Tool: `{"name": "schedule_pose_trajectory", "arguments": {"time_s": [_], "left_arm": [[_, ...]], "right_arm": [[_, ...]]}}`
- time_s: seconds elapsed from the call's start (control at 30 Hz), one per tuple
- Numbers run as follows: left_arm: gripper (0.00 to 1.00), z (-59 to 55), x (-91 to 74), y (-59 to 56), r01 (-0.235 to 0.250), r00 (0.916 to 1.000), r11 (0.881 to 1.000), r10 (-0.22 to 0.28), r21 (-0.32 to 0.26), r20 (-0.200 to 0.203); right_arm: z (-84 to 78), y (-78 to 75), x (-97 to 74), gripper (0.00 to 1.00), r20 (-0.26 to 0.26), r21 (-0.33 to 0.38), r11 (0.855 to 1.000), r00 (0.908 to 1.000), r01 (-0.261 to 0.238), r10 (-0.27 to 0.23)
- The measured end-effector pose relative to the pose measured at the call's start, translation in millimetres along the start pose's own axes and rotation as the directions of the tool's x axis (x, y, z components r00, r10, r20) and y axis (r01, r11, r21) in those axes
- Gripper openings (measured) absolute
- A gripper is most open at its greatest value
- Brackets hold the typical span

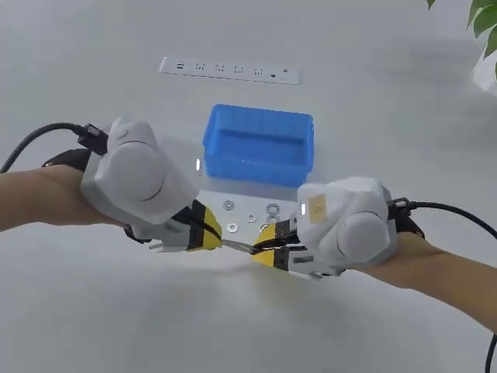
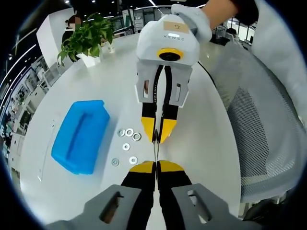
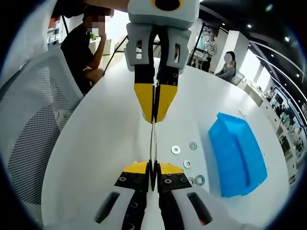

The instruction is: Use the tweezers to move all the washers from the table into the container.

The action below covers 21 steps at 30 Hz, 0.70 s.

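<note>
Thin metal tweezers (image 1: 237, 246) are held level just above the white table, between my two grippers, which face each other. My left gripper (image 1: 216, 239) is shut on one end and my right gripper (image 1: 258, 252) is shut on the other end. In the left gripper view the tweezers (image 2: 155, 151) run from my own yellow jaws to the right gripper (image 2: 157, 139). Several washers (image 1: 233, 228) lie on the table just beyond the tweezers, in front of the blue container (image 1: 258, 145). The washers (image 3: 176, 150) and the container (image 3: 237, 153) also appear in the right gripper view.
A white power strip (image 1: 230, 70) lies at the far side of the table. Plant leaves (image 1: 485, 19) hang at the top right. A mesh chair (image 3: 33, 124) stands beside the table. People are in the room behind.
</note>
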State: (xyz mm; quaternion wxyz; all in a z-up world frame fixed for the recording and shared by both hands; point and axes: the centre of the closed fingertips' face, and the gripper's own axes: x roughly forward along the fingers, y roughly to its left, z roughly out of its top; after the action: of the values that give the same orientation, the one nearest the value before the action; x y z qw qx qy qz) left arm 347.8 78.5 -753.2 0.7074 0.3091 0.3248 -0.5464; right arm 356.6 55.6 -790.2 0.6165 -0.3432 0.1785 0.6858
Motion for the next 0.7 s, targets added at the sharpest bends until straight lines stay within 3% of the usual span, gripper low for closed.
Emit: {"name": "schedule_pose_trajectory", "arguments": {"time_s": [0.27,0.7], "left_arm": [[0.04,7.1,-5.2,-0.5,-0.001,0.9999,1.000,0.001,0.008,0.016],[0.04,38.9,-7.3,0.1,-0.010,0.9929,1.000,0.007,0.020,0.118]], "right_arm": [[4.1,-1.5,-0.9,0.07,0.037,0.002,1.000,0.9992,0.016,-0.016],[2.2,-3.0,-15.2,0.07,0.112,0.031,0.999,0.9929,0.037,-0.041]]}}
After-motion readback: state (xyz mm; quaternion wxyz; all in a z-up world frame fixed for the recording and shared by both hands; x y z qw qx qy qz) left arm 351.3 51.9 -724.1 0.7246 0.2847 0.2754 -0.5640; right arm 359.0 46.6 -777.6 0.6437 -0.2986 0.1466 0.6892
